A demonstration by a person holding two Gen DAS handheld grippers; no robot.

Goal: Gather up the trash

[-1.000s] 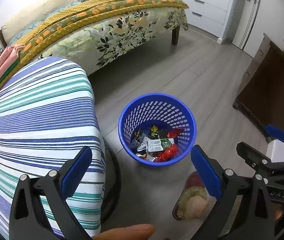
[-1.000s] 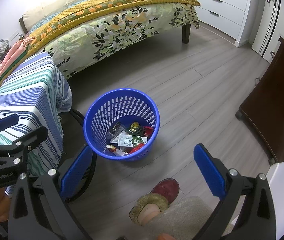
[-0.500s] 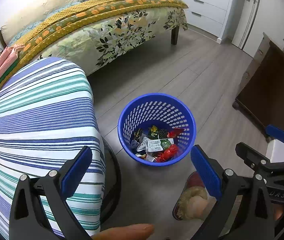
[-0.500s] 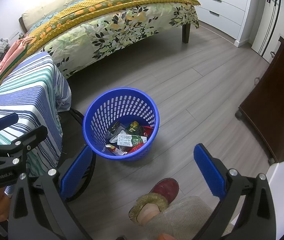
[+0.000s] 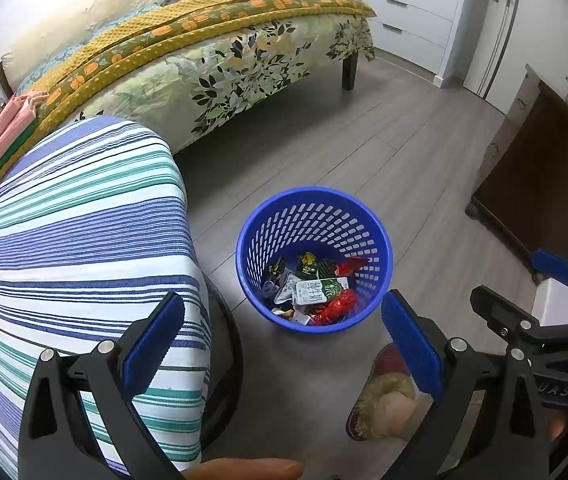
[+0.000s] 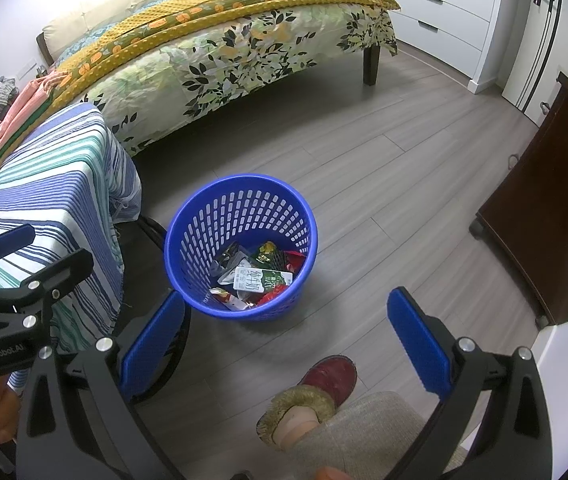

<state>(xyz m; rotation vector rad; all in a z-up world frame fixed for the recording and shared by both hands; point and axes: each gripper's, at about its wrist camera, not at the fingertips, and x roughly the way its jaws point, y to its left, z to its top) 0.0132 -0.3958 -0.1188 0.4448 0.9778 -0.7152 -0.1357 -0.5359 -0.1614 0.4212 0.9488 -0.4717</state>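
A blue perforated basket (image 5: 315, 216) stands on the grey wood floor; it also shows in the right wrist view (image 6: 240, 216). Inside lie several wrappers, a white and green milk carton (image 5: 318, 290) and red packets (image 5: 338, 306); the carton shows too in the right wrist view (image 6: 262, 279). My left gripper (image 5: 282, 340) is open and empty, held above and in front of the basket. My right gripper (image 6: 286, 344) is open and empty, also above the floor near the basket. Each gripper shows at the edge of the other's view.
A table with a blue, green and white striped cloth (image 5: 68, 248) stands left of the basket. A bed with a floral cover (image 5: 220, 64) is behind. A dark brown cabinet (image 6: 556, 220) stands at right. My foot in a red slipper (image 6: 324, 384) is close below.
Almost nothing: the views have shifted very slightly and both grippers stay open over the same spot.
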